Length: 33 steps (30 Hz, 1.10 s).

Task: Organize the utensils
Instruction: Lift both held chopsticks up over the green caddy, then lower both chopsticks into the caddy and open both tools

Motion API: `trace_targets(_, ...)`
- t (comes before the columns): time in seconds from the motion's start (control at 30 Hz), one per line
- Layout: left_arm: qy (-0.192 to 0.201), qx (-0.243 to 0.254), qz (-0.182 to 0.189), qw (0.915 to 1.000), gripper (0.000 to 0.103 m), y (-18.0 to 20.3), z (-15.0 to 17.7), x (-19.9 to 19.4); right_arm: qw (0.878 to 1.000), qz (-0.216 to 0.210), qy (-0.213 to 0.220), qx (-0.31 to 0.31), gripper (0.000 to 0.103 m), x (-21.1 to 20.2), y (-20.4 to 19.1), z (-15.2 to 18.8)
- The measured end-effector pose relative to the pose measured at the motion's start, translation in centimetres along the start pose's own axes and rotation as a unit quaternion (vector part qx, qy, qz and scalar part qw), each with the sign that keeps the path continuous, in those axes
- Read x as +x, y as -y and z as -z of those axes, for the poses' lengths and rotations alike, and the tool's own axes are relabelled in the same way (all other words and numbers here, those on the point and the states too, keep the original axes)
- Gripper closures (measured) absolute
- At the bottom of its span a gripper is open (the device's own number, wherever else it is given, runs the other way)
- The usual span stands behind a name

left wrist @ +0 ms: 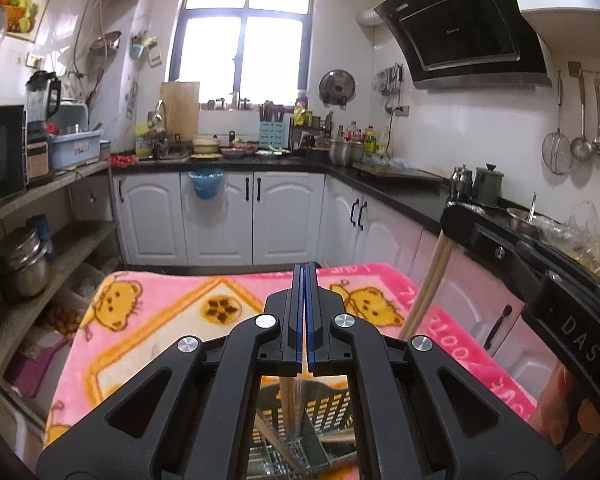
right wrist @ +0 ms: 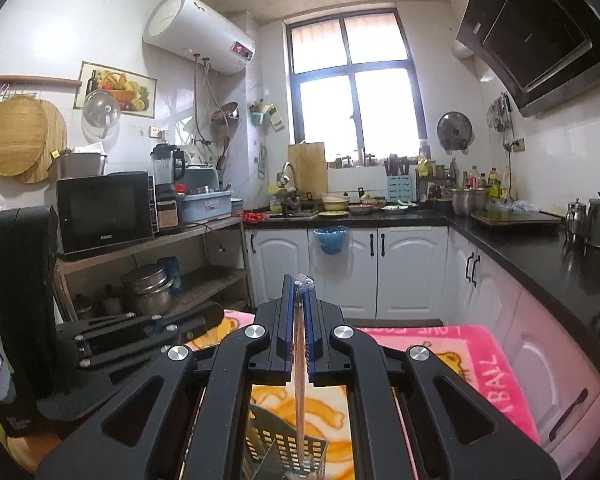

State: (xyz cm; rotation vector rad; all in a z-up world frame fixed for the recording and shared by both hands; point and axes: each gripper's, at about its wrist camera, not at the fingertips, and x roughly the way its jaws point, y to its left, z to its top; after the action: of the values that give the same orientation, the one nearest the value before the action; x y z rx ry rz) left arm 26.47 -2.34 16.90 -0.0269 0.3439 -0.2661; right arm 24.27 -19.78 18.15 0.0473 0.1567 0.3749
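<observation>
Directly beneath the left gripper, at six o'clock, stands the perforated utensil holder on the pink blanket; its jaws are clamped on chopsticks hanging upright, tips toward the holder's mouth. Over at three o'clock, the right gripper pinches another pair, also vertical above the holder. Both sit about equally near; I judge the drop is straight down.
</observation>
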Motion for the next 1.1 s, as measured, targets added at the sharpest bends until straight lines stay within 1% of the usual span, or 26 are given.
trace_targets(0.4, -0.042, -0.013, 0.005, 0.999, 0.103, -0.5, 3.9, 1.3, 1.0, 0.007, -0.021, 0.008, 0.098, 0.9, 0.6, 2.6)
trace_targets(0.63, -0.039, -0.016, 0.002, 0.9991, 0.103, -0.6, 4.9, 0.7, 0.999, 0.011, -0.032, 0.017, 0.098, 0.9, 0.9, 3.8)
trace_targets(0.93, -0.036, -0.013, -0.004, 0.9993, 0.103, -0.8, 5.5, 0.1, 0.998, 0.015, -0.045, 0.031, 0.098, 0.2, 1.3, 5.1)
trace_targets(1.1, -0.036, -0.02, -0.006, 0.9991, 0.103, -1.3, 5.6, -0.4, 0.998, 0.018, -0.057, 0.036, 0.098, -0.2, 1.5, 5.8)
